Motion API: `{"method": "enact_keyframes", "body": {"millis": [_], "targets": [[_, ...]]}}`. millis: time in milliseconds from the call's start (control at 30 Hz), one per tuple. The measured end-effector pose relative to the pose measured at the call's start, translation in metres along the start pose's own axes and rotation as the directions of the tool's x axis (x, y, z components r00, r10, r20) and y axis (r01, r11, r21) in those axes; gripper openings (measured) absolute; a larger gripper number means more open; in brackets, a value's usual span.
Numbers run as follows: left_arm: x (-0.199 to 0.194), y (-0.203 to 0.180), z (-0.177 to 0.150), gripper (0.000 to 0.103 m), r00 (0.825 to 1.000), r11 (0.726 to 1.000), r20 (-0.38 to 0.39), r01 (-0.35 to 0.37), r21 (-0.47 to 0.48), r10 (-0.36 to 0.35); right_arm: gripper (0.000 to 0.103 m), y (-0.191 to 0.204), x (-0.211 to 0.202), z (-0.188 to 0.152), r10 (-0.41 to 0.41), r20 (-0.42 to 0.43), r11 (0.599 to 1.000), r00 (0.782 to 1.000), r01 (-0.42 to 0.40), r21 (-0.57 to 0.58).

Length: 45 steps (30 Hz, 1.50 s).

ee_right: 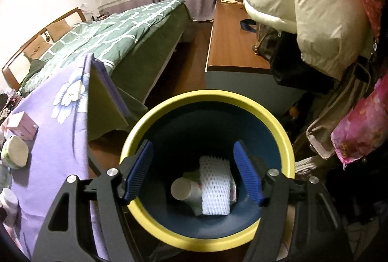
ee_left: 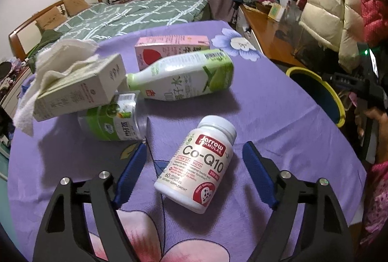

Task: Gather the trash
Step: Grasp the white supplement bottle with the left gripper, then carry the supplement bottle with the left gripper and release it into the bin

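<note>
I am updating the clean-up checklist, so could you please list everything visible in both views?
supplement bottle: 1, white with red label, lying on the cloth between the left claw's fingers, untouched
green drink bottle: 1, white and green, lying on its side mid-table
clear jar: 1, green label, on its side under the beige carton
beige carton: 1, propped on the jar
pink carton: 1, far side of the table
white cloth: 1, left edge of the table
tablecloth: 1, purple, floral
bin: 1, yellow rim, dark blue inside, beside the table
foam net: 1, white, in the bin
paper cup: 1, white, in the bin
left claw: open
right claw: open, over the bin
</note>
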<state>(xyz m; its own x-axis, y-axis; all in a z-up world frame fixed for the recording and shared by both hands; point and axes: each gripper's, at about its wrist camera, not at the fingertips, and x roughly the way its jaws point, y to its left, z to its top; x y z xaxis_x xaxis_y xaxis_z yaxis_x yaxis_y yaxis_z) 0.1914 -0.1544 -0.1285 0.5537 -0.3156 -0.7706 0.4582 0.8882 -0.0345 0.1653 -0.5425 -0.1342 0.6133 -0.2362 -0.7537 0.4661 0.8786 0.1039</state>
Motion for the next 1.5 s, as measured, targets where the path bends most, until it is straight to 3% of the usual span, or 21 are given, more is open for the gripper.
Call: {"method": "enact_keyframes", "body": {"millis": [367,767,1167,1500], "targets": [[0.022,-0.004,0.000,0.052,0.995,0.997,-0.071,0.074,0.018,-0.073,0.066,0.002,-0.001,-0.004,0.026,-0.009,1.000,1.000,-0.026,0.001],[0.018,-0.039,0.018,0.047,0.994,0.992,-0.060,0.099,0.074,-0.095,0.066,-0.012,-0.023,-0.010,0.052,0.020,0.998,0.998,-0.053,0.020],[0.025,-0.107,0.054,0.047,0.989,0.974,-0.052,0.147,0.173,-0.140,0.066,-0.043,-0.048,-0.014,0.077,0.072,0.995,0.994,-0.082,0.057],[0.039,-0.197,0.094,0.047,0.972,0.922,-0.048,0.233,0.309,-0.230,0.066,-0.075,-0.056,-0.019,0.040,0.095,0.994,0.995,-0.048,0.093]]}}
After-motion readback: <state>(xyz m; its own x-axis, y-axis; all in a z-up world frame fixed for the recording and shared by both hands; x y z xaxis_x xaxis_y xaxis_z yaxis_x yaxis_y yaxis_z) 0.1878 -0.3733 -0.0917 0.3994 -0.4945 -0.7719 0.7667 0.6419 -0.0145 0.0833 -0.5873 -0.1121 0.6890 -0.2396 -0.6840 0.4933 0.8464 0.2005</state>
